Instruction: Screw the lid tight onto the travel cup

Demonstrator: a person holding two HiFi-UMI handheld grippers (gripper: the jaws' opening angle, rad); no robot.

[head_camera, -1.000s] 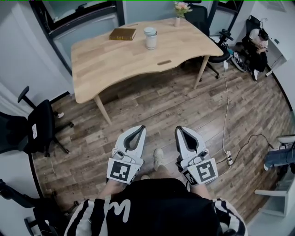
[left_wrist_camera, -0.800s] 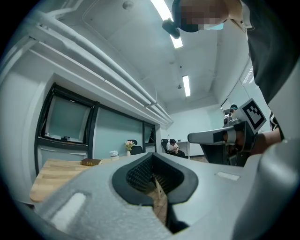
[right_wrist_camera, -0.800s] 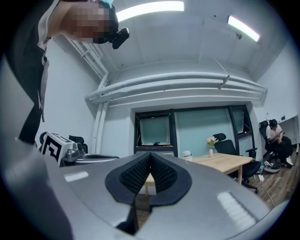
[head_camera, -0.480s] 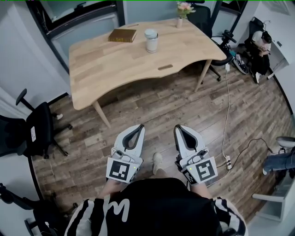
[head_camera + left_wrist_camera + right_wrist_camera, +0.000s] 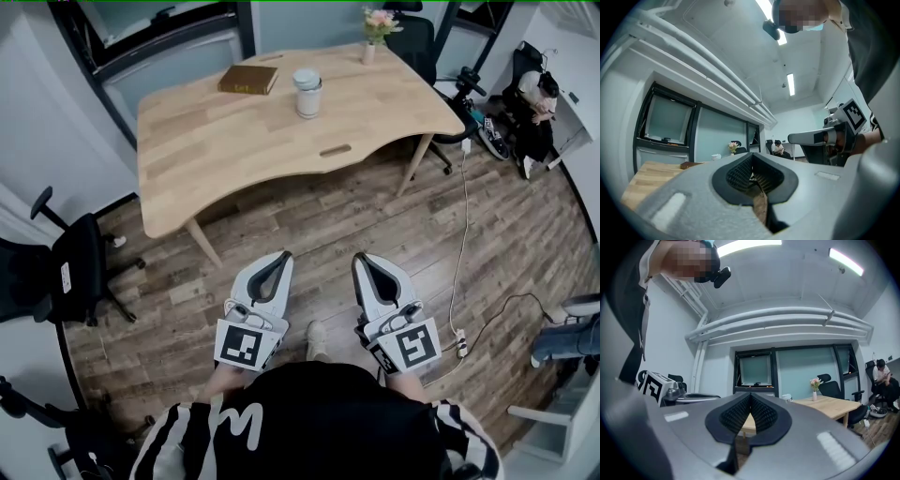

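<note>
Much floor (image 5: 314, 220) between table edge (image 5: 246, 178), left tool (image 5: 282, 256), right tool (image 5: 360, 257)

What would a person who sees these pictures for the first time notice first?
Most striking are the two white grippers low in the head view, the left gripper and the right gripper, both shut and empty, side by side above the wood floor. Beyond them stands a light wooden table with a white travel cup near its far edge, a brown book left of it and a vase of flowers at the far right corner.
</note>
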